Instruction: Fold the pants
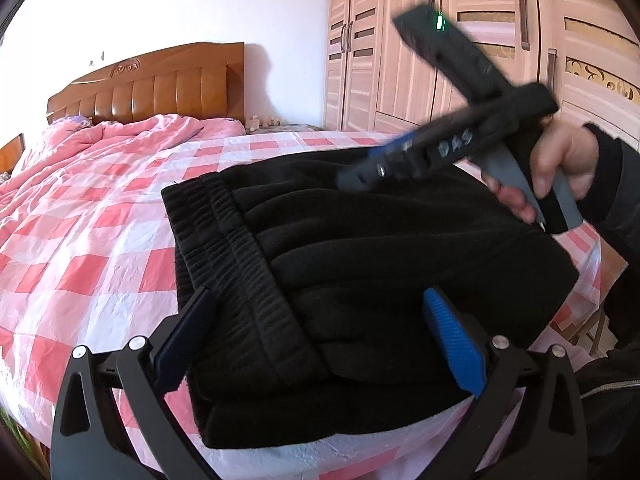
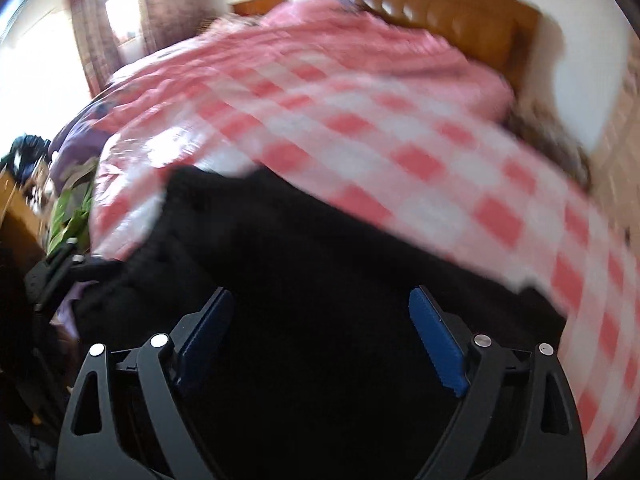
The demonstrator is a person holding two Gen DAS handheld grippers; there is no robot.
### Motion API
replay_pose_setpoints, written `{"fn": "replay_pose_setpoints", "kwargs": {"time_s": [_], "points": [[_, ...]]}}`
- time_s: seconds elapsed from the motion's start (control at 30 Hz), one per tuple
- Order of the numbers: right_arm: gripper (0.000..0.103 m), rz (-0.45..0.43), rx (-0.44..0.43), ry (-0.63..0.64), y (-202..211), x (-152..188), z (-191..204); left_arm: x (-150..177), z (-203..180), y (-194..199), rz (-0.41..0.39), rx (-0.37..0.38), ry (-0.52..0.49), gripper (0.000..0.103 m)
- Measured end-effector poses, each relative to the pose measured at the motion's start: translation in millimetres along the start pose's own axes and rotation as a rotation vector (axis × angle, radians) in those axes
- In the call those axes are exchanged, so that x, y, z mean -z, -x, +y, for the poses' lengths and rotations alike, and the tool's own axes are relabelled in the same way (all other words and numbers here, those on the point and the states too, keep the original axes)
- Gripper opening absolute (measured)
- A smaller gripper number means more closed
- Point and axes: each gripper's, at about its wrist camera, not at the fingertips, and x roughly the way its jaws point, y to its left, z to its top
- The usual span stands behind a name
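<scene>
The bed (image 1: 100,240) fills most of both views, covered by a pink-and-white checked sheet (image 1: 80,216), with a rumpled pink quilt (image 1: 120,136) bunched toward the wooden headboard (image 1: 160,84). Behind it stand a white wall and, to the right in the left wrist view, a tall wardrobe (image 1: 440,40) with slatted doors; the right wrist view, heavily blurred, shows a bright window with a curtain and clutter beside the bed, too smeared to identify. The pants (image 1: 360,260) — black, thick, fleece-like — lie on the sheet near the bed's front edge as a compact stacked rectangle, the ribbed waistband (image 1: 236,256) running diagonally across the top layer. Judged from this, the folding appears essentially complete: several layers sit squarely on one another, and at most a final tidy or press remains. The left gripper (image 1: 324,340) hovers just above the near corner of the bundle, jaws spread wide and holding nothing. The right gripper (image 2: 324,340) is likewise spread wide with nothing between its jaws, positioned over the dark cloth; in the left wrist view it appears blurred above the far side of the bundle, the person's hand (image 1: 552,168) around its handle. Whether either tool touches the fabric cannot be determined. A small green light (image 1: 440,23) glows on the right tool's body.
</scene>
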Motion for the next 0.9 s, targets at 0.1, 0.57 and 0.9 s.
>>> {"fn": "replay_pose_setpoints", "kwargs": {"time_s": [0.1,0.57,0.9], "points": [[0.087,0.014,0.041,0.018,-9,-6,2,-2,-3,0,0.012,-0.019,-0.001,0.102],[0.089,-0.059,0.085,0.003,57,63,12,-5,-13,2,0.041,-0.045,-0.003,0.102],[0.089,-0.190,0.122,0.017,102,107,19,-24,-24,19,0.079,-0.132,0.007,0.101]]}}
